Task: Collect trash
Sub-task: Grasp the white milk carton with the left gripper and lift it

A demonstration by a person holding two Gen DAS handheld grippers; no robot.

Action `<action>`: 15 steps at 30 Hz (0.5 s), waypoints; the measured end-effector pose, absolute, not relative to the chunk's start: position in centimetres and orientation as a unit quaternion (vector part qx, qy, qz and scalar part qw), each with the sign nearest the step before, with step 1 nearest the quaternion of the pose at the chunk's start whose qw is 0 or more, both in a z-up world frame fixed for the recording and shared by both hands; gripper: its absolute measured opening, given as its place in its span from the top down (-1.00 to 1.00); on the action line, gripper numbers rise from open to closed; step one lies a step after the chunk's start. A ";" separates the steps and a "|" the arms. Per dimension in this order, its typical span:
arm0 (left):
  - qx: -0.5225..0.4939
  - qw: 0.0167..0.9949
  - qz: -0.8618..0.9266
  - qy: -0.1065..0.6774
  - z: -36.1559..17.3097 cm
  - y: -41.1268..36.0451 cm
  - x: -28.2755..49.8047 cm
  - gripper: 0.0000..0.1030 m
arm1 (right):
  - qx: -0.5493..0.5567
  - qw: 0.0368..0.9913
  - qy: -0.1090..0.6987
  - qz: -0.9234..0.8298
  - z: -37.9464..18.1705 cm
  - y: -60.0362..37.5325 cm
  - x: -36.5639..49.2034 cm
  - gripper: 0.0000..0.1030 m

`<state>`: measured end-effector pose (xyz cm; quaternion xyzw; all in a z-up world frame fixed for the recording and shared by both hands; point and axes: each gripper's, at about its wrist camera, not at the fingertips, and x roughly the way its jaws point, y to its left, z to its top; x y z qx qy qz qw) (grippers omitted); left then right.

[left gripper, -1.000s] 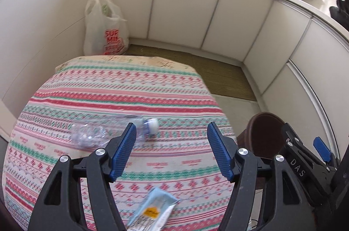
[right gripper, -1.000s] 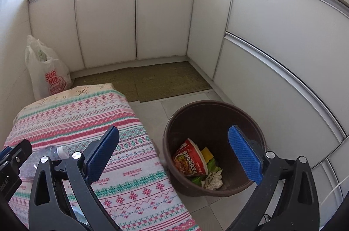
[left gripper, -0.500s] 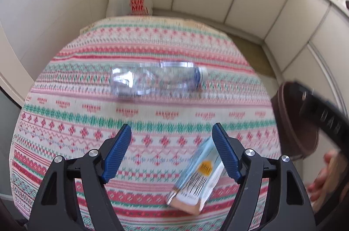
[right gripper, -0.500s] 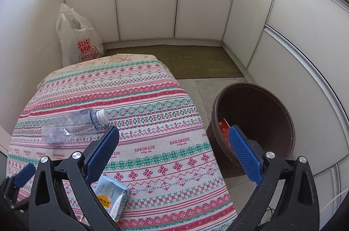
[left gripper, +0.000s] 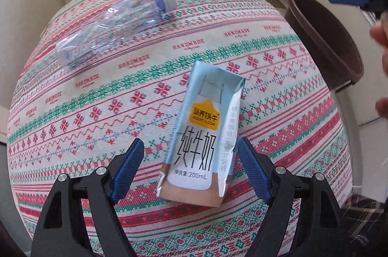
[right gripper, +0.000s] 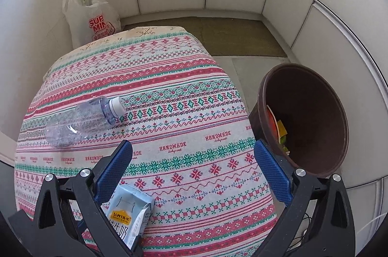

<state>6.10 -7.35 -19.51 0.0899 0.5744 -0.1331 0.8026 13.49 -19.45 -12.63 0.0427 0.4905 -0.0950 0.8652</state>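
Note:
A light-blue milk carton (left gripper: 206, 135) lies flat on the patterned tablecloth (left gripper: 97, 111). My left gripper (left gripper: 190, 143) points down at it, open, one finger on each side of its lower half. The right pad is close to the carton's edge and the left pad stands clear of it. A crushed clear plastic bottle (left gripper: 114, 26) with a white cap lies farther back on the left. My right gripper (right gripper: 193, 145) hangs open and empty over the cloth, with the carton (right gripper: 131, 215) by its left finger and the bottle (right gripper: 82, 121) ahead on the left.
A brown trash bin (right gripper: 315, 96) stands on the floor off the table's right edge, with some rubbish inside. A white plastic bag (right gripper: 89, 19) leans against the wall behind the table. White cabinet doors ring the room. A person's hand (left gripper: 380, 33) shows at the right.
My left gripper has dropped toward the table and tilted down, so the carton now lies between its slightly wider fingers. The right gripper has swung from over the bin to over the cloth.

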 end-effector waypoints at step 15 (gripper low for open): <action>0.139 0.790 -0.125 0.583 -18.8 -3.3 6.2 -0.15 | 0.046 0.854 0.517 -0.036 -13.6 -16.0 16.2 -0.86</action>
